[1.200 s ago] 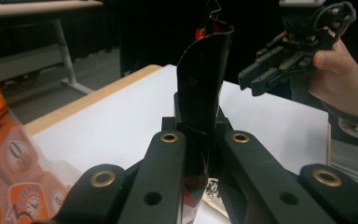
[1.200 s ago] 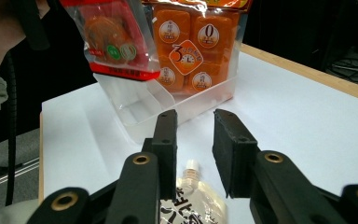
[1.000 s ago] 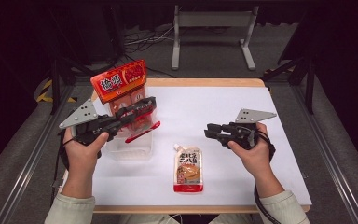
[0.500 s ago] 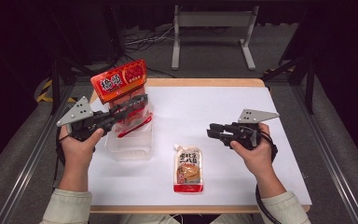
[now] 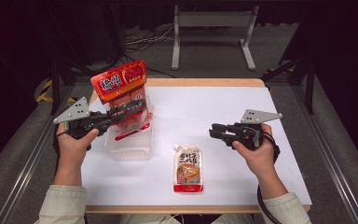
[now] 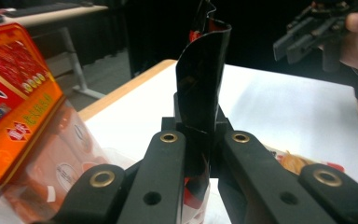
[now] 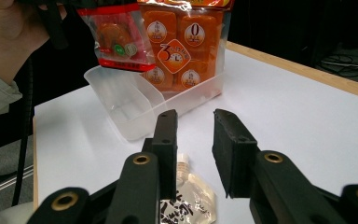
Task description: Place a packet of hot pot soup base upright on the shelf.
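Orange-red packet, clear tray, white table, black tools.

One clear plastic rectangular bin sits on one white-topped wooden table. There are two orange-red snack bags, a large one and a small one. One white and red spouted sauce pouch completes the count.

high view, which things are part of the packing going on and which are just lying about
In the job: small red-edged clear snack packet pinched in the left gripper; clear plastic bin; tall orange-topped snack bag standing in it.
Lying about: white spouted sauce pouch; open right gripper.
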`<state>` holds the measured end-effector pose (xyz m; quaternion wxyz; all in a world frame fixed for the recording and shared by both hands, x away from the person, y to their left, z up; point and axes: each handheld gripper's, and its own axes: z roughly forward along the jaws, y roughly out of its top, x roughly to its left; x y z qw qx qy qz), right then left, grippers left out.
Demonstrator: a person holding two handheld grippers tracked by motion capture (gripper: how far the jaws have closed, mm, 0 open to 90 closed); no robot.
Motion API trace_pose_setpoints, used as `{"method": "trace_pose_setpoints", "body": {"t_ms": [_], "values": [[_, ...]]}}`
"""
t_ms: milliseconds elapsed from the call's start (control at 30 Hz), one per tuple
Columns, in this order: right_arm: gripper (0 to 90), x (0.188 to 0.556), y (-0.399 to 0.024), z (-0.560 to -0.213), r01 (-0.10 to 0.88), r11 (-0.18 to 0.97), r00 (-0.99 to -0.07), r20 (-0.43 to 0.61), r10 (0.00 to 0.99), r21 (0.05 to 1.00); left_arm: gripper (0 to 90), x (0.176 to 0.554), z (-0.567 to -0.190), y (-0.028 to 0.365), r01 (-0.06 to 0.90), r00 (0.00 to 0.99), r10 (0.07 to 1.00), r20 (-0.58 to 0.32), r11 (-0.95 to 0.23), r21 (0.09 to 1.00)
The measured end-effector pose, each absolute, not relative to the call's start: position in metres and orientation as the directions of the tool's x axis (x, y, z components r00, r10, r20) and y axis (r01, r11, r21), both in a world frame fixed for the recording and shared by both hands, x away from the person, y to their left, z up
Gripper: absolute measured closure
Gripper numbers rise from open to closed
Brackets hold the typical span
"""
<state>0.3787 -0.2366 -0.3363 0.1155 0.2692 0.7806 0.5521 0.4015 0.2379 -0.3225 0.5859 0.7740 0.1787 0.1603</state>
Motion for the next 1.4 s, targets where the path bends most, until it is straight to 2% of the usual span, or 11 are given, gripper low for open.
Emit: {"method": "trace_pose_setpoints", "body": {"t_ms": [367, 1067, 1400], "values": [[70.6, 0.376, -0.240, -0.338, 0.301, 0.242, -0.823, 0.123, 0.555, 0.923, 88.7, 0.416, -0.332, 0.240, 0.086, 0.917, 0.397, 0.035, -0.283, 0.955], [70.0, 0.373, -0.246, -0.340, 0.312, 0.230, -0.813, 0.134, 0.566, 0.922, 88.3, 0.428, -0.343, 0.237, 0.085, 0.929, 0.366, 0.058, -0.362, 0.929], [69.2, 0.374, -0.246, -0.341, 0.315, 0.225, -0.814, 0.140, 0.564, 0.922, 87.5, 0.430, -0.349, 0.243, 0.121, 0.943, 0.332, -0.006, -0.326, 0.938]]}}
